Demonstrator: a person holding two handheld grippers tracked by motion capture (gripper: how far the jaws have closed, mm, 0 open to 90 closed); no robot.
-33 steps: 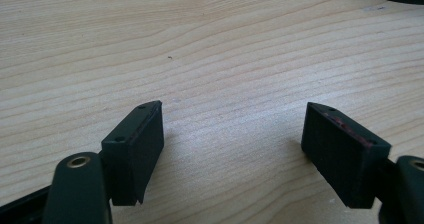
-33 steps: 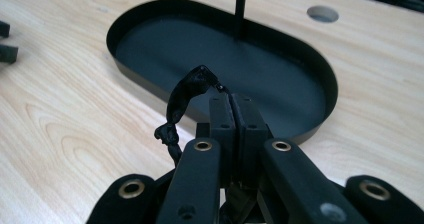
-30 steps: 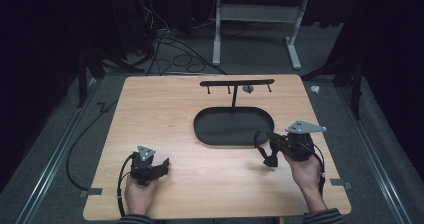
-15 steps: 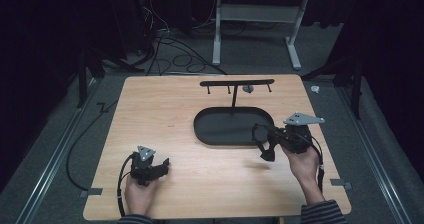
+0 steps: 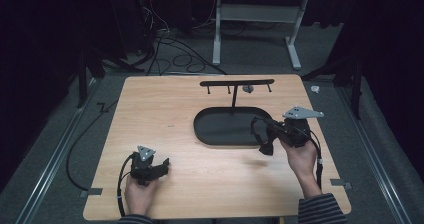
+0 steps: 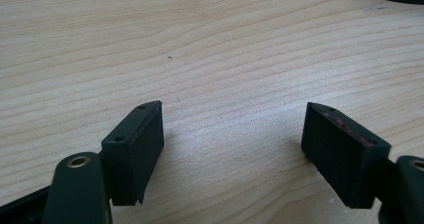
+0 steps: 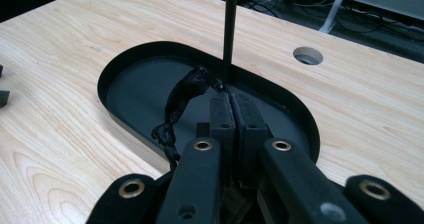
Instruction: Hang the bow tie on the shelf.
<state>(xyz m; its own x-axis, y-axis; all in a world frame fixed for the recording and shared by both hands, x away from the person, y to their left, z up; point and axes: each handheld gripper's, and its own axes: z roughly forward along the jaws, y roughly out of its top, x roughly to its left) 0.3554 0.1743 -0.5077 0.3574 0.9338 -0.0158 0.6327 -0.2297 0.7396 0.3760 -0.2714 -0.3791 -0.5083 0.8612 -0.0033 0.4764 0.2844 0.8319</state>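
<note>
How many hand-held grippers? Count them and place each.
2. Left hand-held gripper: open, near the table's front left. Right hand-held gripper: shut on a black strap over the tray's right end.

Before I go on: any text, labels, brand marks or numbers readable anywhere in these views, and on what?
None: no readable text in any view.
The wooden table, the black oval tray and the T-shaped stand show no lettering.
The left gripper and the right gripper, shut on a black cord, carry no legible mark.
The small white item on the floor is too small to tell.
</note>
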